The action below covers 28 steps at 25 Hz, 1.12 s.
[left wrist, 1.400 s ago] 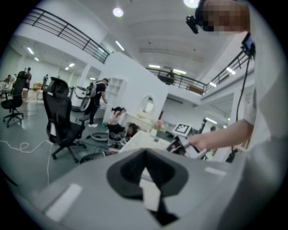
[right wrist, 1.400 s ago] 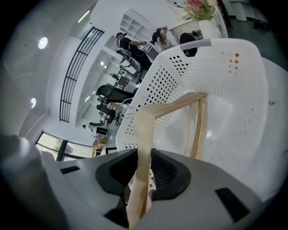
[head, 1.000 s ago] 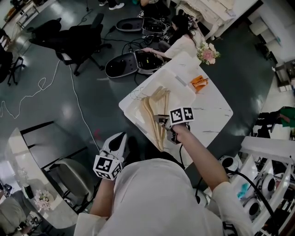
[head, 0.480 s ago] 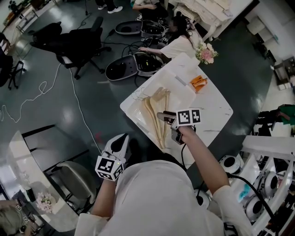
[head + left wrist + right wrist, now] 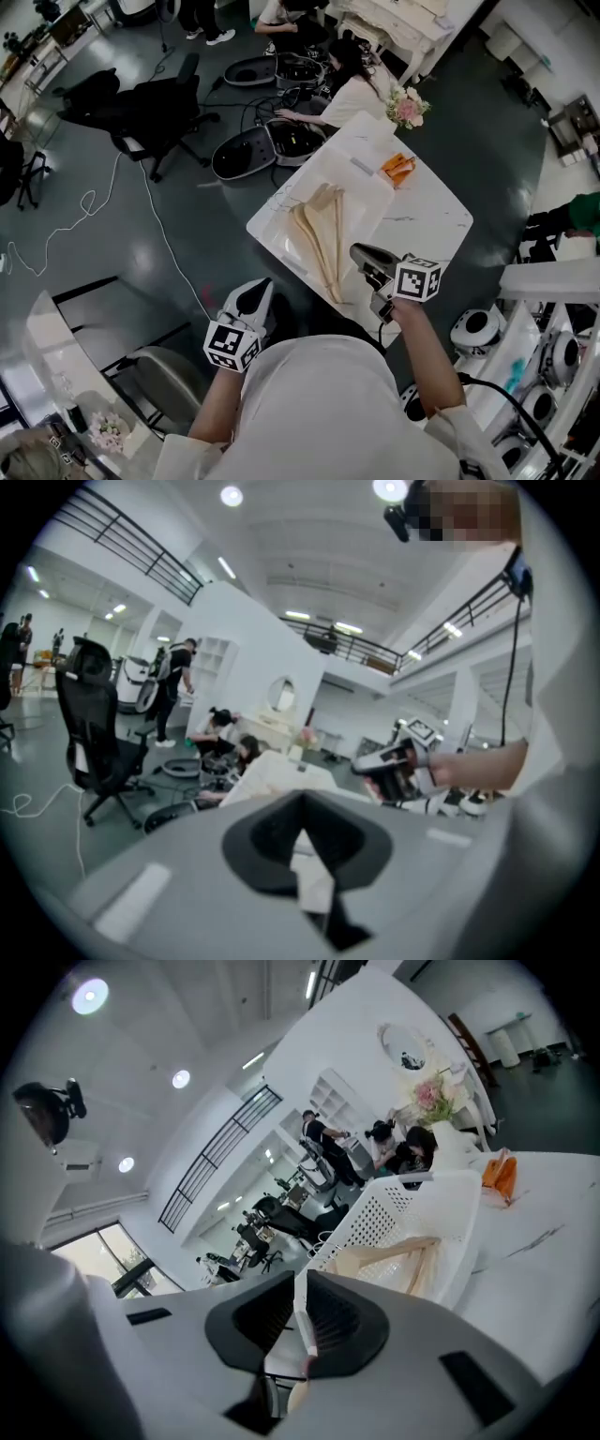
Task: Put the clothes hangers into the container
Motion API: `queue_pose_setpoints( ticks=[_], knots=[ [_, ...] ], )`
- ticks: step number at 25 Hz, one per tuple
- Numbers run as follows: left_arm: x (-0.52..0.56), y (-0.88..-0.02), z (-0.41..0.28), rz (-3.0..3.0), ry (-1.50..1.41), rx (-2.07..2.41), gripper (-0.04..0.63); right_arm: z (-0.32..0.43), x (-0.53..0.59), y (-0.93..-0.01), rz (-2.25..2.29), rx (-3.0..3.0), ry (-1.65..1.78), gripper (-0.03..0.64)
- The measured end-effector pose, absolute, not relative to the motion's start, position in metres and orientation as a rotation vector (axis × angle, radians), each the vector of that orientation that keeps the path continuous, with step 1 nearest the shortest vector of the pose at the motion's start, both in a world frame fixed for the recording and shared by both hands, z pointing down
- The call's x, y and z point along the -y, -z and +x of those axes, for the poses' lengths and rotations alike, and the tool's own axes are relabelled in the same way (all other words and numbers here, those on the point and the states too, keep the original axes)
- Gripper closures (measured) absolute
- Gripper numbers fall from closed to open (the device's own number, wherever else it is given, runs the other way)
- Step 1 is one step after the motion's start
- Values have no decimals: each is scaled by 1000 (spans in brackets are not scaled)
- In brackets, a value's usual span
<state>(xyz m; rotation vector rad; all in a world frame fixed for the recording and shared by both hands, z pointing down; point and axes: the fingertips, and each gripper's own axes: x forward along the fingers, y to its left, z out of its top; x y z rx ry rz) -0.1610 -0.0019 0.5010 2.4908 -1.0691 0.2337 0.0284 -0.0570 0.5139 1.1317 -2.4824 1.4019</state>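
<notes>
Wooden hangers point(image 5: 321, 234) are seen lying in the container point(image 5: 367, 187) on the desk point(image 5: 427, 220), just ahead of the right gripper point(image 5: 360, 254), whose jaws have just been closing and are pressed together on nothing. The left gripper point(image 5: 253, 296) is held with jaws clenched, empty.

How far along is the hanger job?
Done: wooden hangers lie in the white container. In hand: nothing; right gripper jaws have just been closing, empty; left gripper empty, off the table. Left: no hangers visible outside the container.
</notes>
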Motion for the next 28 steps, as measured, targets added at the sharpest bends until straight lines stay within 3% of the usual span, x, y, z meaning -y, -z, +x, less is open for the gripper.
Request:
queue_pose_setpoints(
  ticks=[12, 23, 28],
  knots=[
    [-13, -470, -131, 2591, -239, 929, 594, 62, -9, -471, 1371, 2647, -1103, 595],
    [-68, -444, -92, 2560, -189, 1104, 595, 109, -73, -443, 1394, 2624, -696, 595],
    [-100, -434, -72, 2565, -165, 1156, 594, 123, -101, -449, 1356, 2658, -750, 597]
  ],
)
